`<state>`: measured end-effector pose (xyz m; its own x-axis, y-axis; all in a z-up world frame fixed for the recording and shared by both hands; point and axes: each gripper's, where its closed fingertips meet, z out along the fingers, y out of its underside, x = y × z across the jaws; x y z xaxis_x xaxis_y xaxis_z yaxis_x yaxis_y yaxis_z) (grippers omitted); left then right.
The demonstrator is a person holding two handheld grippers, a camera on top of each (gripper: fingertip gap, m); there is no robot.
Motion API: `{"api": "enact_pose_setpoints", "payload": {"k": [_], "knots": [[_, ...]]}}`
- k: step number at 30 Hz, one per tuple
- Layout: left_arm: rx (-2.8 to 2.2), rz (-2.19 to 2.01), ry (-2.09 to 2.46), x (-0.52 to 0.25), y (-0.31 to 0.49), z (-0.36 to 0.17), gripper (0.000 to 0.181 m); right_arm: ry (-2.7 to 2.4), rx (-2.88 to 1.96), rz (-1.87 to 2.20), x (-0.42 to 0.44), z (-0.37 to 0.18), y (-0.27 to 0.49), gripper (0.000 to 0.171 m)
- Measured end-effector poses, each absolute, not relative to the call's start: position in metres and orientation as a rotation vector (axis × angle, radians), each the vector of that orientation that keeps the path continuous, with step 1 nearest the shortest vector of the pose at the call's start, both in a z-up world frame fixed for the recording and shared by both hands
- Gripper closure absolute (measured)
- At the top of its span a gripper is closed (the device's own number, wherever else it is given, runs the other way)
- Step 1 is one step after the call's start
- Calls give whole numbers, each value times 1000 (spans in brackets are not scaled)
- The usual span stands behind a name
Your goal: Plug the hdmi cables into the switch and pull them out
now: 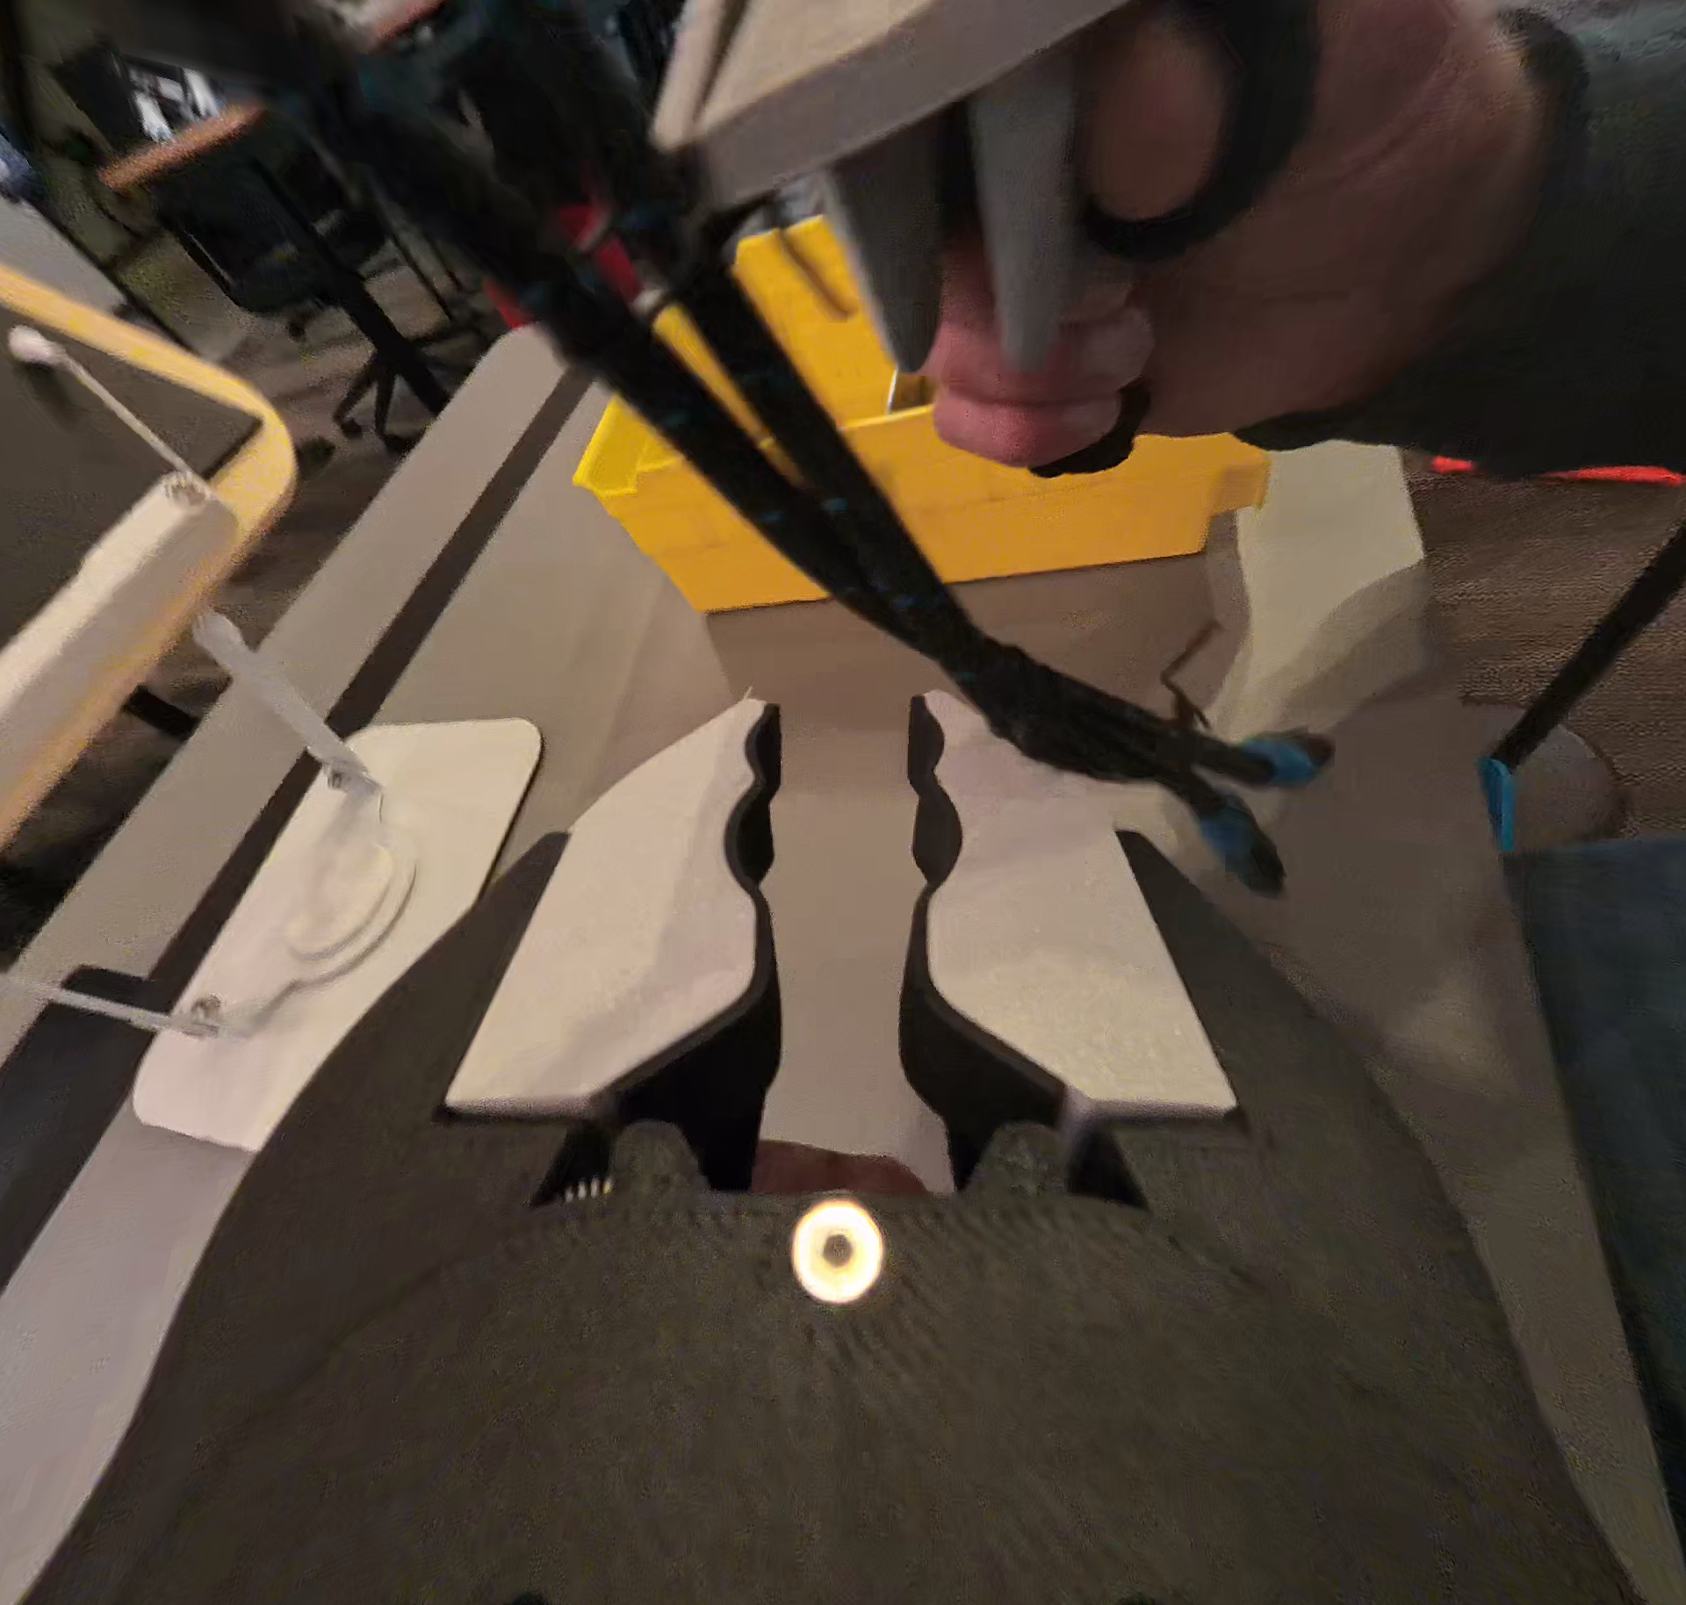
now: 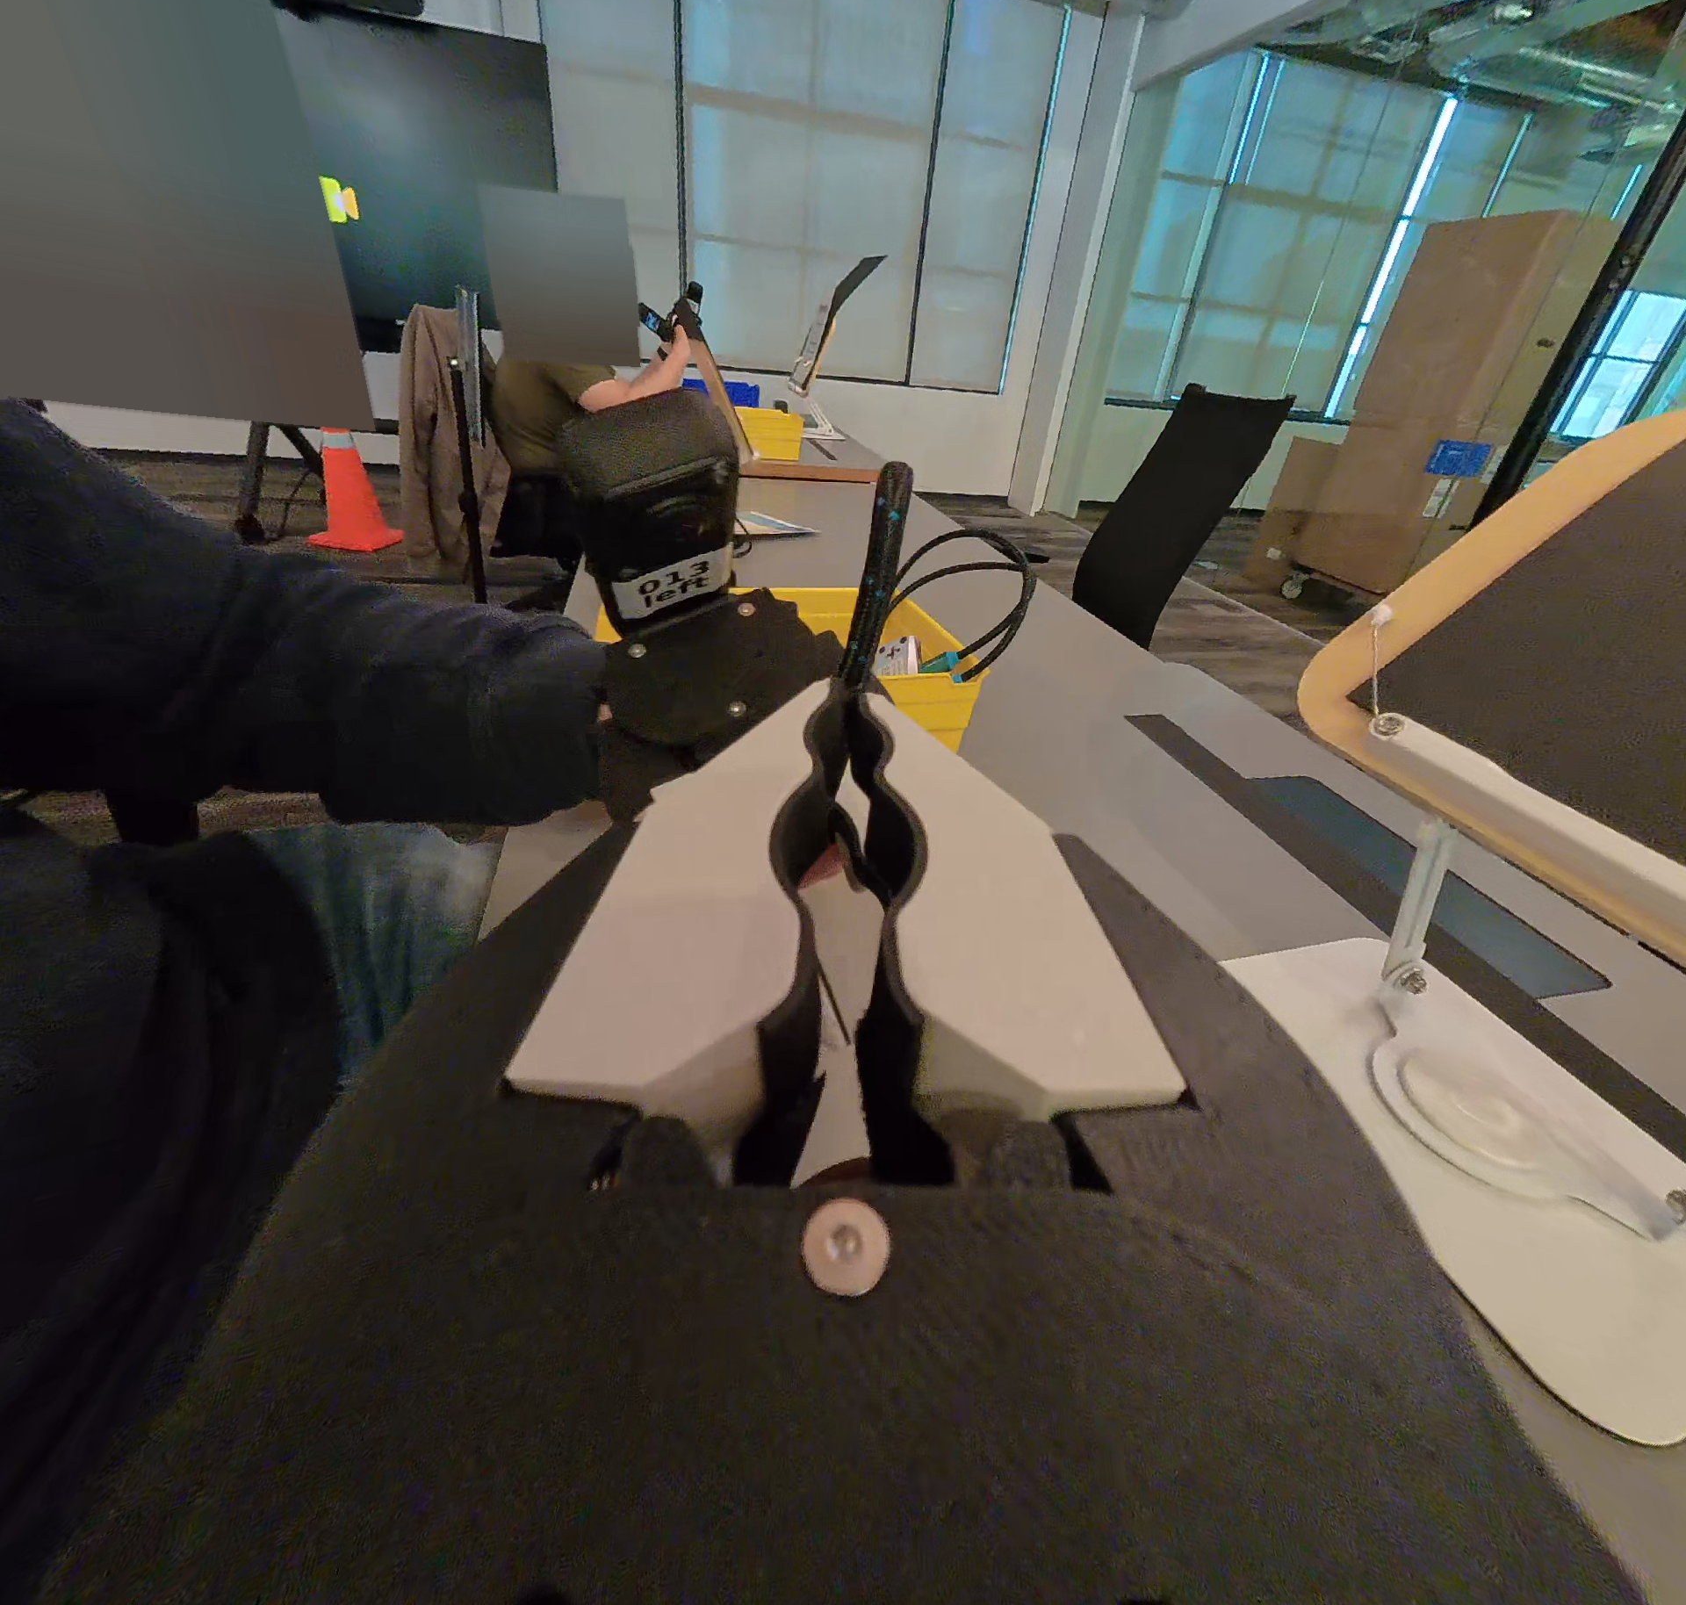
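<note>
Place: an open-plan office.
Desks: a long grey desk (image 2: 1049,740) runs ahead of the claw, with a black chair (image 2: 1177,503) beside it.
Divider: a wood-edged desk screen (image 2: 1460,594) right of the claw.
Background: tall blind-covered windows (image 2: 867,184), stacked cardboard boxes (image 2: 1460,394), an orange cone (image 2: 351,494).

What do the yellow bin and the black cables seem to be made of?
The yellow bin looks like moulded plastic, fairly glossy, with a thick rolled rim. The black cables seem sheathed in braided fabric: the bundle shows a woven texture with small blue flecks. What lies under the sheath cannot be seen.
</note>
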<state>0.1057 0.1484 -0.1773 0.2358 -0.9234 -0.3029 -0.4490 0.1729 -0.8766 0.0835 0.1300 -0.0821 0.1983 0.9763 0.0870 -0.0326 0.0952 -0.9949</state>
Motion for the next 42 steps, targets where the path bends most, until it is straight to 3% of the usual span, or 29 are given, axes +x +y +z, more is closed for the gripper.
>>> {"api": "enact_pose_setpoints", "payload": {"k": [13,18,22,25,28,42], "knots": [[-1315,-783,1283,133,111,-156,151,-985,-1285,1071,90,-83,149,171],[-1435,-1123,1051,133,125,-162,132,-977,-1281,1101,88,-83,148,171],[-1487,-1201,973,138,135,-172,141,-968,-1269,1148,84,-82,146,171],[-1519,-1220,990,143,134,-185,170,-964,-1273,1113,85,-81,150,171],[-1549,-1267,1027,139,124,-189,170,-949,-1305,1026,93,-90,164,171],[-1521,-1682,930,108,73,-144,114,-1044,-1441,621,100,-138,188,171]]}}
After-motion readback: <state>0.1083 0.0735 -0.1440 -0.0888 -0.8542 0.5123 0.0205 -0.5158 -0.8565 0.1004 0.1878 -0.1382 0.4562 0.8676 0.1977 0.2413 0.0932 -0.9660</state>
